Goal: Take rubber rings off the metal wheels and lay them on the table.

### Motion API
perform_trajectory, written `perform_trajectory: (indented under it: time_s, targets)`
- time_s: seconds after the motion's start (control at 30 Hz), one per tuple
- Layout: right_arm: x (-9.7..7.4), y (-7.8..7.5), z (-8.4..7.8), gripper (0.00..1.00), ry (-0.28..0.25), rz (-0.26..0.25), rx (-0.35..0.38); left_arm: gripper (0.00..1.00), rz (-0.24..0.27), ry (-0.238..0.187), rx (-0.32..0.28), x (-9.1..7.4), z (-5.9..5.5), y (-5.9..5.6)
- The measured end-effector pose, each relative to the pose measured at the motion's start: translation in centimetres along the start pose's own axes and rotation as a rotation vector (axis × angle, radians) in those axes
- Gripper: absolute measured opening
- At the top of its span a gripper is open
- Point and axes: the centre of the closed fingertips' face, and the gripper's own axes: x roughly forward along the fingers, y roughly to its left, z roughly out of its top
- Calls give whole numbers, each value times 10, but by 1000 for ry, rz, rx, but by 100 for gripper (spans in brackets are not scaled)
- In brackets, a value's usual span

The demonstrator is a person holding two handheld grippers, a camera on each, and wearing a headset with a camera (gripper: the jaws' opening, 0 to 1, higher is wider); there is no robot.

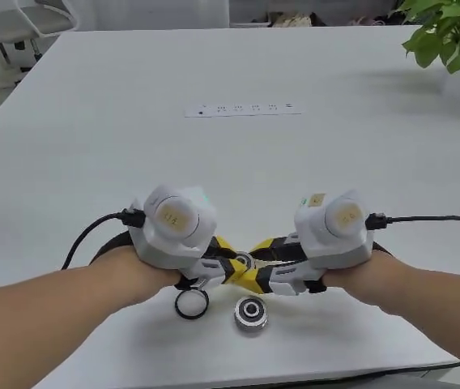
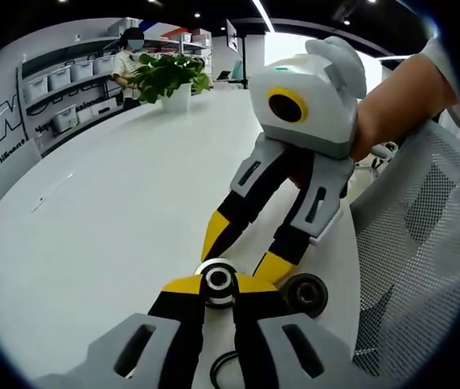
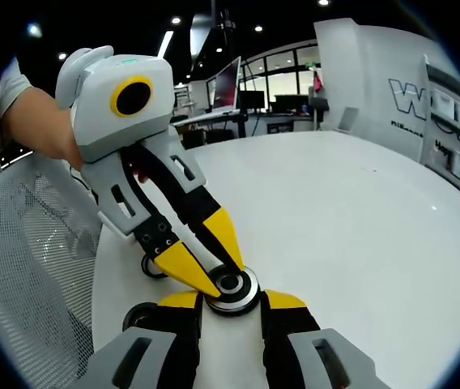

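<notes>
White surface, near edge: the forearms enter from 8 and 4 o'clock. The left tongs and right tongs meet tip to tip, both clamped on one small silver metal wheel. From it, a loose black rubber ring lies at 7 o'clock and a second metal wheel at 6 o'clock.

Leafy plant, mesh chair
</notes>
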Motion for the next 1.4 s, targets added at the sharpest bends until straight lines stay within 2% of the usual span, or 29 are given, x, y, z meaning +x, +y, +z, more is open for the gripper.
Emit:
perform_trajectory:
  time_s: [0.23, 0.53, 0.6, 0.67, 1.23, 1.4]
  targets:
    - [-5, 1, 0, 23, -26, -1, 31, 8, 0, -1, 0, 0, 0, 0]
    - [-9, 0, -5, 18, -20, -5, 39, 8, 3, -2, -2, 0, 0, 0]
    - [-10, -1, -8, 15, -6, -9, 28, 8, 4, -2, -2, 0, 0, 0]
    - [-11, -2, -12, 7, 11, -13, 26, 8, 5, -2, -3, 0, 0, 0]
    - [-11, -4, -12, 1, 18, -35, 35, 8, 13, -1, -8, 0, 0, 0]
    - [-13, -6, -12, 0, 18, -43, 80, 8, 15, -1, -8, 1, 0, 0]
